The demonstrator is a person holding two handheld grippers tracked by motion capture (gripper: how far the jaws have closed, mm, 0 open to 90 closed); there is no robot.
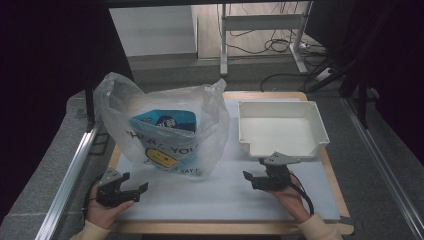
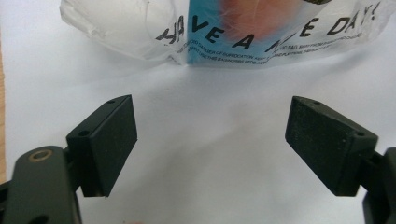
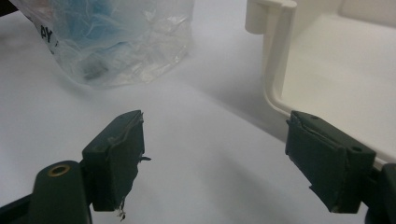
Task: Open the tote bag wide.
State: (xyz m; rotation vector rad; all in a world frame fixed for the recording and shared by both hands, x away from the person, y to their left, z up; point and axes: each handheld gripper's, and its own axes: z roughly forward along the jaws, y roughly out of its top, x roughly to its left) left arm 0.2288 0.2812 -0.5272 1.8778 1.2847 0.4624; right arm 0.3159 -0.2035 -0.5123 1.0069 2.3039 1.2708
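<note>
The worktop [image 1: 225, 200] carries a white mat, on which a translucent plastic bag [image 1: 165, 125] stands on the left half and a white tray [image 1: 320, 131] sits on the right half, the two apart from each other. The bag stands upright with its mouth open at the top; a blue packet [image 1: 165, 121] is visible inside it, and black lettering and a yellow face mark are printed on its front. The left gripper [image 1: 131, 191] rests at the near left edge of the mat, held in the person's left hand [image 1: 102, 212], and points toward the lower part of the bag without touching it. In the left gripper view, its fingers [image 2: 109, 140] stand wide apart with nothing between them, and the printed base of the bag [image 2: 224, 37] lies ahead on the mat. The right gripper [image 1: 256, 176] is held in the right hand [image 1: 290, 197], just in front of the near wall of the tray. In the right gripper view, its fingers [image 3: 116, 156] also stand wide and empty; the tray [image 3: 280, 70] lies ahead to the right of them and the bag [image 3: 121, 42] ahead to the left. The tray holds nothing.
</note>
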